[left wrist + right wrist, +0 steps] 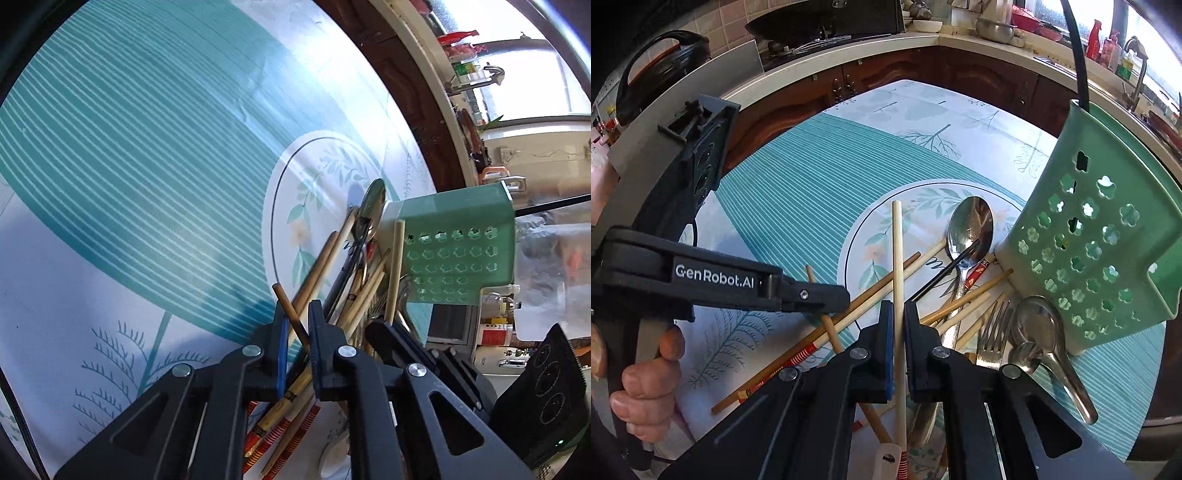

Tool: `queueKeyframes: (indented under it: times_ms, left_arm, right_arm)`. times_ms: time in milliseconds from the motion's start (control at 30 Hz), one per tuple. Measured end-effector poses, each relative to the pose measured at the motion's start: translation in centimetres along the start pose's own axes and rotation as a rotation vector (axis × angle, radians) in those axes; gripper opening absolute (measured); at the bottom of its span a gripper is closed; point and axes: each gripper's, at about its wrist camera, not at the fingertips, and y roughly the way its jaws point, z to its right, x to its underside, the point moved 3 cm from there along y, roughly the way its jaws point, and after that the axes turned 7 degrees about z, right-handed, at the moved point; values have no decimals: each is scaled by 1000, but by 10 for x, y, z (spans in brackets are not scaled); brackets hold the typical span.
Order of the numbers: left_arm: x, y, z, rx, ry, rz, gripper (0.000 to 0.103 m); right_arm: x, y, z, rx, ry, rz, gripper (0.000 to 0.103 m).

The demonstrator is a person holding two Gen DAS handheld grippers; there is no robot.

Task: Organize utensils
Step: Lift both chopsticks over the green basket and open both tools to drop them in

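Wooden chopsticks: right gripper (pixel 898 347) clamps a pale chopstick (pixel 897 258), left gripper (pixel 297 332) pinches a brown chopstick (pixel 291 314), probably bound for the green holder (pixel 1108 240).

Both grippers are matte black plastic, each with two angular arms carrying triangular cut-outs and round silver screws at the pivots. The left gripper (pixel 297 325) and right gripper (pixel 898 325) have blue pads lining the inner faces of their fingers (pixel 282 343). Seen from the right, the left gripper's body bears white "GenRobot.AI" lettering, a small screw near its tip and a black cable (pixel 1075 51) trailing far off.
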Motion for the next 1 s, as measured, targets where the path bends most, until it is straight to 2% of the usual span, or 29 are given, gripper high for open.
queueKeyframes:
  times_ms: [200, 533, 733, 900, 1000]
  left_arm:
    - [-5, -28, 33, 28, 110, 67, 6]
    - [4, -86, 130, -14, 483, 193, 2]
    - [10, -112, 179, -21, 601, 232, 2]
    - [2, -139, 238, -49, 732, 322, 2]
    - [-5, -158, 280, -52, 811, 415, 2]
  right_arm:
    - [0, -39, 8, 14, 37, 80, 5]
    - [-16, -140, 23, 55, 101, 293, 5]
    - [-29, -197, 37, 100, 170, 427, 5]
    - [-49, -245, 66, 160, 276, 564, 5]
    - [-66, -267, 88, 172, 347, 637, 5]
